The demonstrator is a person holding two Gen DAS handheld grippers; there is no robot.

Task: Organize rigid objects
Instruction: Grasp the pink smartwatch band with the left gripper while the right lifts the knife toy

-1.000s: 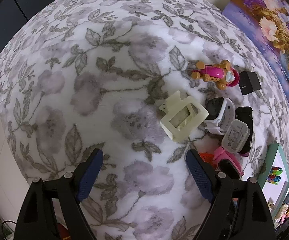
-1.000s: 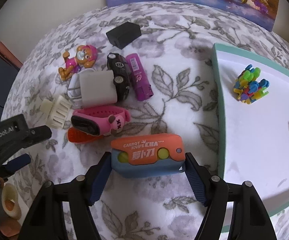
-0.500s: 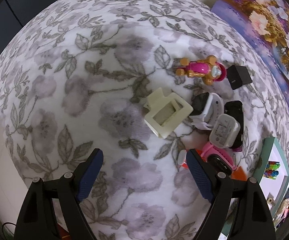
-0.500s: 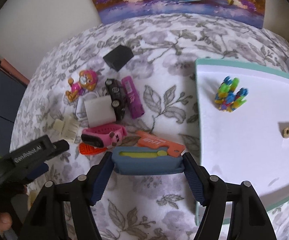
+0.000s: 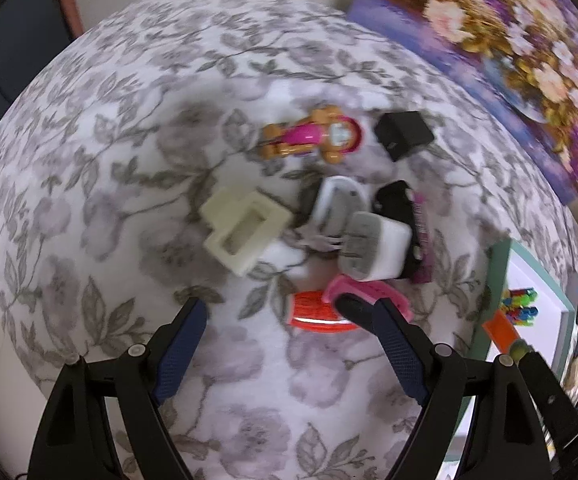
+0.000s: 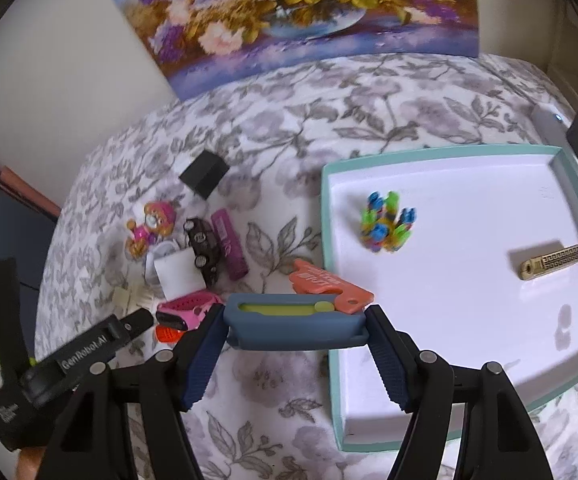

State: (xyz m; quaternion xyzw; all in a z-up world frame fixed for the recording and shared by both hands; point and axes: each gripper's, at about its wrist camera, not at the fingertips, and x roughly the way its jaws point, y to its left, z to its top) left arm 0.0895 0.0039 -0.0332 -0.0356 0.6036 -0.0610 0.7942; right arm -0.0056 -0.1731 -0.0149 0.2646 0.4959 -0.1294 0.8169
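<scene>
Right gripper (image 6: 295, 346) clamps carrot knife (image 6: 297, 322); pink watch (image 6: 187, 308) beside, tray (image 6: 577, 208) right

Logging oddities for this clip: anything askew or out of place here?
Only the toy knife held off the blanket in the right gripper: its orange part sticks out skewed. The left gripper is empty.

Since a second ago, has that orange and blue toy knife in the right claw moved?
Yes. The knife, then lying beside the pink watch, is now lifted and nearer the tray, gripped by the right claw.
</scene>
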